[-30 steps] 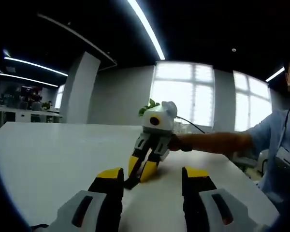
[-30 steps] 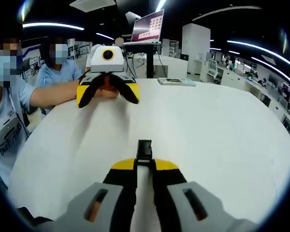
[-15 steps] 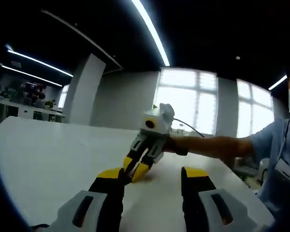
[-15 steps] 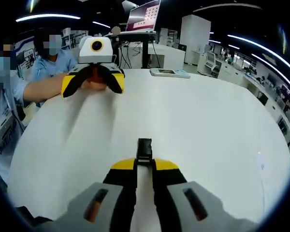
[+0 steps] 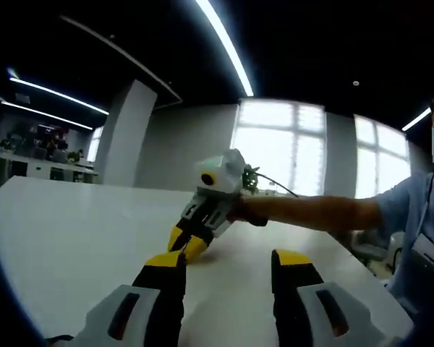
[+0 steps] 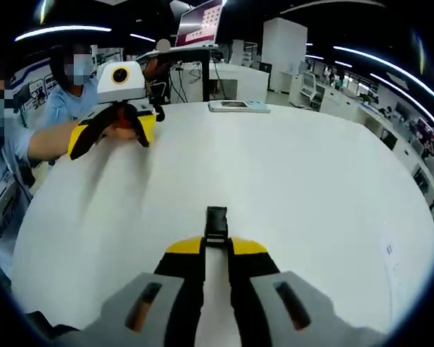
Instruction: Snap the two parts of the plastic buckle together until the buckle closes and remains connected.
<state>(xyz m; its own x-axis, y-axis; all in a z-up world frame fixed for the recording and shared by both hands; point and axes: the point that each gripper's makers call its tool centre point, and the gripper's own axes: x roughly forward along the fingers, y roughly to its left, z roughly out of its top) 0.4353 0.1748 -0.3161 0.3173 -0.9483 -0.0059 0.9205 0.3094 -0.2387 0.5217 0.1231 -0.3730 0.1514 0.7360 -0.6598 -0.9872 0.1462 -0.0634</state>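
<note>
One buckle half (image 6: 216,224) sits clamped in our right gripper (image 6: 215,249) above the white table (image 6: 289,181), our left gripper (image 5: 228,264) spread empty; misaligned, we judge, the mating half could jam.

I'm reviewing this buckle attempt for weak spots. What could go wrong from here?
The right gripper pinches the black buckle part by one end, so it may twist or slip when pressed. The left gripper is open and holds nothing, and the second buckle half cannot be located in either view, so mating may stall.
</note>
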